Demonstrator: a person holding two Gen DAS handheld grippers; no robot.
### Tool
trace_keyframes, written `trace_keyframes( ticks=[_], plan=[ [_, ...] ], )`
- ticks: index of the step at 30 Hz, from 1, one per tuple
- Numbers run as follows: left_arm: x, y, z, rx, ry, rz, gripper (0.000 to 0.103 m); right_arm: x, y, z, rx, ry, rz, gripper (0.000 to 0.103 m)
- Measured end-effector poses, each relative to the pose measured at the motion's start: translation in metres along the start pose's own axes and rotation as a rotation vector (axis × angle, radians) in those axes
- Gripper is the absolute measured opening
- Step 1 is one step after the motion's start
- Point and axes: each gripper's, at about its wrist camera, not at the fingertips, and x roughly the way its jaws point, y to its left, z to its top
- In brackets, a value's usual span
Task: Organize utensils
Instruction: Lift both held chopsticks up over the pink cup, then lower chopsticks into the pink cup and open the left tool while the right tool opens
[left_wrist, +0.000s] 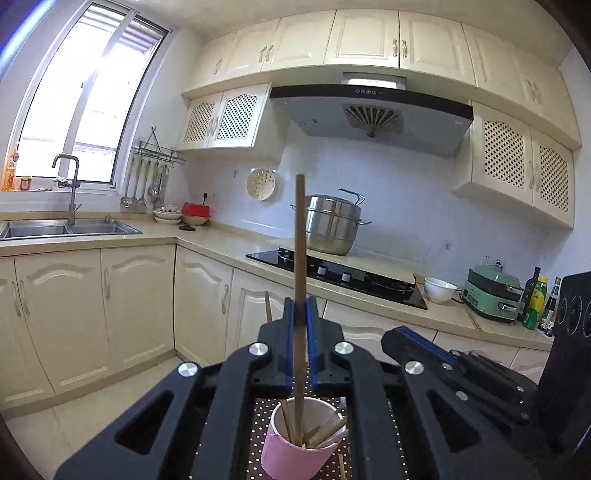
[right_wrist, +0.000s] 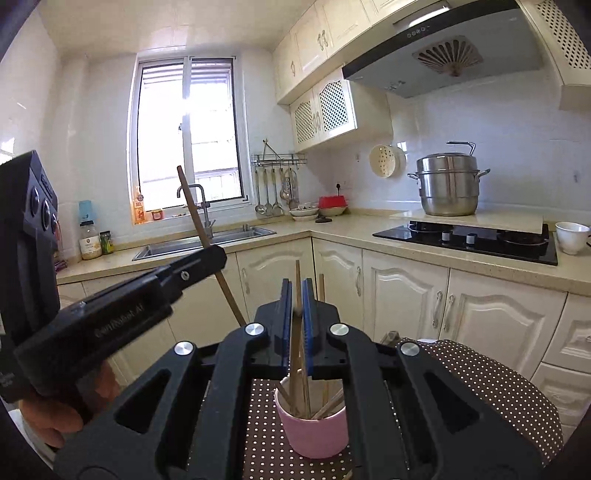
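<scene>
The left gripper (left_wrist: 300, 310), its blue-padded jaws pinching one wooden chopstick (left_wrist: 300, 236), holds the stick nearly upright, long axis vertical, its lower end already inside the pink cup (left_wrist: 291, 456) directly below on the dotted cloth (right_wrist: 498, 380). To its right, the right gripper (right_wrist: 294, 295) pinches a second chopstick (right_wrist: 297, 275) above the same cup. Release looks imminent. Lettering on the left gripper's side is too blurred to read reliably.

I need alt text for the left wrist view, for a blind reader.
The left tongs are shut on a long wooden chopstick, its lower end in a pink cup of chopsticks on a dotted cloth. The right tongs are beside them; behind is a kitchen counter.
</scene>
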Motion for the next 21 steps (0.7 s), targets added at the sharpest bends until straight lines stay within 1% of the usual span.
trace_keyframes(
  ticks=[3,7,9,10,15,21],
  plan=[
    [0.009,0.002,-0.005,-0.007,0.055,-0.014,0.006,0.001,-0.001,-0.002,0.004,0.012,0.001,0.006],
    [0.013,0.005,-0.01,-0.005,0.093,-0.007,0.008,0.001,-0.002,-0.004,0.01,0.017,0.0,0.006],
    [0.014,0.007,-0.012,-0.006,0.111,-0.009,0.025,0.002,-0.001,-0.004,0.013,0.022,0.001,0.006],
    [0.014,0.007,-0.013,-0.007,0.116,-0.004,0.042,0.002,-0.001,-0.005,0.013,0.024,0.0,0.006],
    [0.009,0.009,-0.014,-0.003,0.113,0.008,0.044,0.001,-0.001,-0.005,0.013,0.03,-0.007,0.006],
    [0.001,0.007,-0.013,0.007,0.109,0.029,0.053,-0.003,0.001,-0.002,0.02,0.029,-0.017,0.007]
  ],
)
